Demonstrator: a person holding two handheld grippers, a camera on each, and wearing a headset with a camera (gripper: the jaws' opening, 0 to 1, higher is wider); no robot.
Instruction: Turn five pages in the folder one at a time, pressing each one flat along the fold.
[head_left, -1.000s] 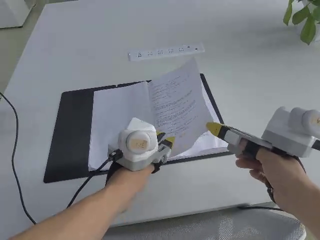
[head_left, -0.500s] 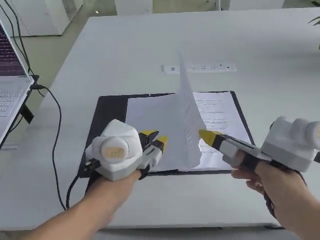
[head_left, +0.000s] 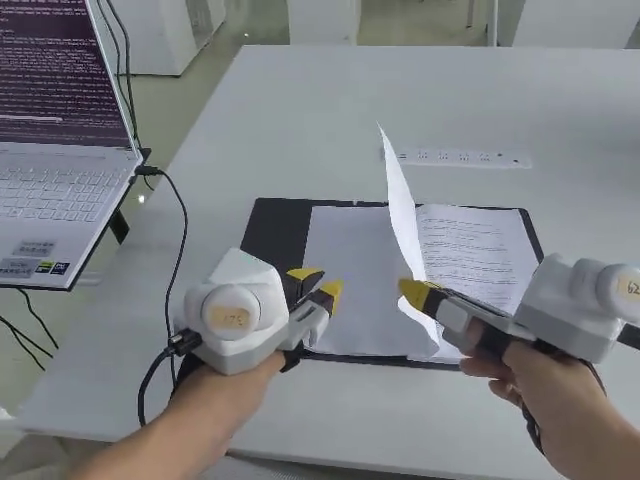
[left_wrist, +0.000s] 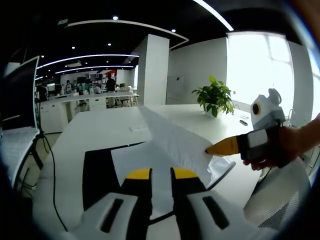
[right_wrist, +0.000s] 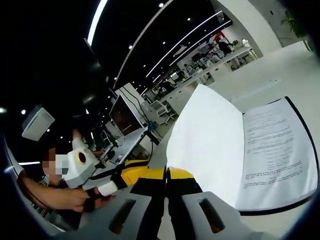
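Note:
The black folder (head_left: 270, 225) lies open on the white table, a blank sheet (head_left: 350, 260) on its left half and a printed sheet (head_left: 470, 255) on its right. One page (head_left: 400, 215) stands nearly upright over the fold. My right gripper (head_left: 412, 291) is shut on that page's lower corner, which also shows in the left gripper view (left_wrist: 220, 148). From the right gripper (right_wrist: 166, 174) the raised page (right_wrist: 210, 130) rises just ahead. My left gripper (head_left: 318, 285) hovers near the folder's front left corner, jaws slightly apart and holding nothing, pointing at the page (left_wrist: 170, 140).
An open laptop (head_left: 60, 130) sits off the table's left side, with a black cable (head_left: 175, 240) running down past the table edge. A white power strip (head_left: 455, 157) lies behind the folder. A potted plant (left_wrist: 215, 97) stands at the far end.
The head camera has swung left. My right gripper has swung the page from leaning right to standing over the fold. My left gripper has drawn back off the left sheet toward the folder's front left corner.

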